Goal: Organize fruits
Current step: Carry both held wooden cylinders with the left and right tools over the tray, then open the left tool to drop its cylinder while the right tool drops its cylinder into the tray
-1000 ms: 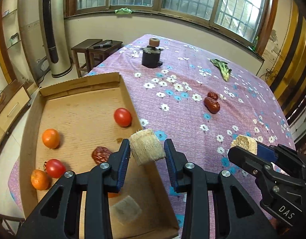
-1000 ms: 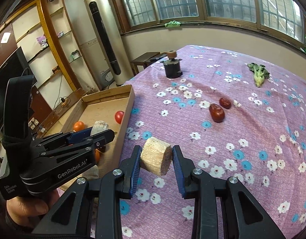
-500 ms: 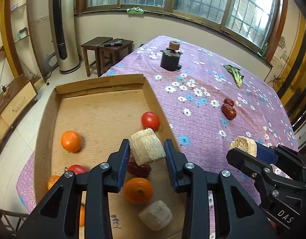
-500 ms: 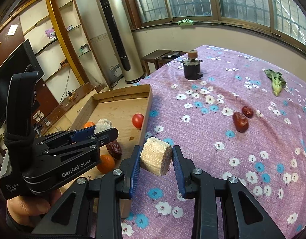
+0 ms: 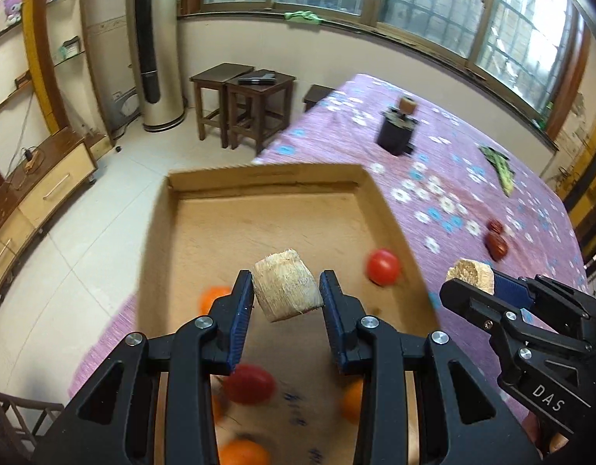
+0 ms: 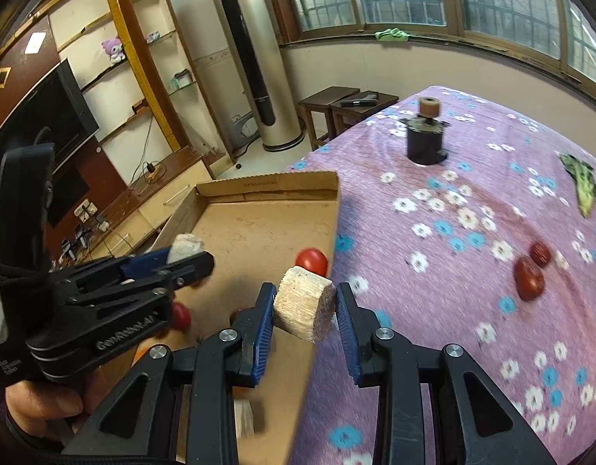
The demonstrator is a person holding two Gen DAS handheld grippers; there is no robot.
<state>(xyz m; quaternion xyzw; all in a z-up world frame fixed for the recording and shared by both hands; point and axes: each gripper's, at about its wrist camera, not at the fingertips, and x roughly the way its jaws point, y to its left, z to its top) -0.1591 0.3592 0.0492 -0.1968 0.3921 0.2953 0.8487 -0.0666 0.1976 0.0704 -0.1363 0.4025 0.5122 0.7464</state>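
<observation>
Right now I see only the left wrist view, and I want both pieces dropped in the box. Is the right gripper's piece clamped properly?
Observer: Yes. The right gripper has both pads on its pale chunk, which sits tilted.
Operator: Is it over the box?
Observer: It appears above the right wall of the cardboard box, not clearly inside.
Operator: Is anything hidden behind the left gripper?
Observer: A pale piece lies at the box's near end.

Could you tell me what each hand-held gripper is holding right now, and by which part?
Each holds a pale fibrous chunk by its side faces: the left hand-held gripper grips one chunk, the right hand-held gripper another chunk.
</observation>
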